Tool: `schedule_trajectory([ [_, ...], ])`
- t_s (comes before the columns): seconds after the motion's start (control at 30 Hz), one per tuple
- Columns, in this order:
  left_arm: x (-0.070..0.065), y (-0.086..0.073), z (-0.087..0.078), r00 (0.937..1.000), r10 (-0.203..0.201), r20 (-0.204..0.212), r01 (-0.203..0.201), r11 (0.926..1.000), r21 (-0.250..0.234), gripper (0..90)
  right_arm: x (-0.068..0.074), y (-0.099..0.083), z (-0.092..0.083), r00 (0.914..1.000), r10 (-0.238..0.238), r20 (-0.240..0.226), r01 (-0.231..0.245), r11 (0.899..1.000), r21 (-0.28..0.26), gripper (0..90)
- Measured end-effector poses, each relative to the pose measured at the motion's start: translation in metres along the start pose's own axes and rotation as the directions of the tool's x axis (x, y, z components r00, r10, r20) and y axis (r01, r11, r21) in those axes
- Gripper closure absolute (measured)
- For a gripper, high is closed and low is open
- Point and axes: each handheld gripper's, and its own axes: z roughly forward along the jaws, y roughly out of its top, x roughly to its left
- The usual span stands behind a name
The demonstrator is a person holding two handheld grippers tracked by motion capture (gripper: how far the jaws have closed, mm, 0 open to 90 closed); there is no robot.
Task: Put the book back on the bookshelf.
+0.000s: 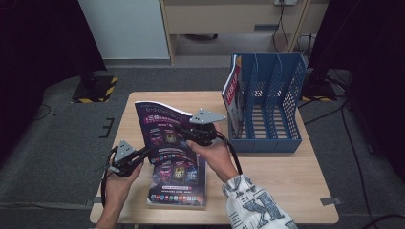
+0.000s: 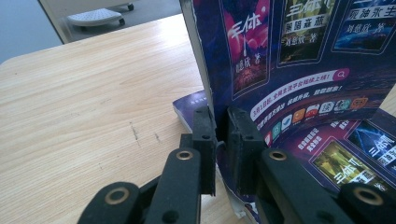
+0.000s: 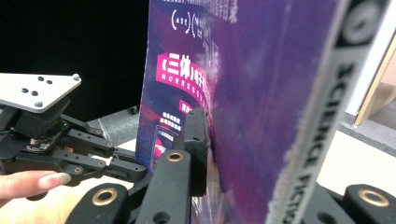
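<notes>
Both grippers pinch a raised purple magazine [image 1: 162, 129] over a second purple magazine [image 1: 179, 183] lying on the wooden table [image 1: 286, 176]: the left gripper [image 1: 145, 151] clamps its lower edge, and the right gripper [image 1: 184, 133] grips its spine side. That spine reads "SCIENCE FICTION". Behind the raised magazine stands a blue file rack [image 1: 267, 102] holding a red-lettered magazine [image 1: 232, 93]. Beyond lies grey carpet [image 1: 57, 133].

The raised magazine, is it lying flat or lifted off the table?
Lifted. The magazine stands tilted, gripped by the left claw and right claw, above another magazine lying flat.
</notes>
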Motion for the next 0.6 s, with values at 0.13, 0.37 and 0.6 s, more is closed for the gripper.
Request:
schedule_trajectory([
  [0.13, 0.001, -0.001, 0.0, 1.0, -0.004, 0.004, 0.004, 1.0, -0.002, 82.1, 0.001, 0.0, 0.0, 1.0, 0.006, -0.007, -0.006, 1.0, -0.002, 76.4],
  [0.37, 0.001, -0.001, 0.0, 1.0, 0.0, 0.003, 0.0, 1.0, -0.003, 82.0, 0.002, 0.002, 0.0, 0.9995, 0.012, -0.028, -0.012, 1.0, 0.001, 70.4],
  [0.6, 0.0, -0.001, 0.0, 1.0, 0.006, 0.0, -0.006, 1.0, -0.008, 82.0, 0.003, 0.01, -0.001, 0.9981, -0.003, -0.062, 0.002, 1.0, -0.021, 65.2],
])
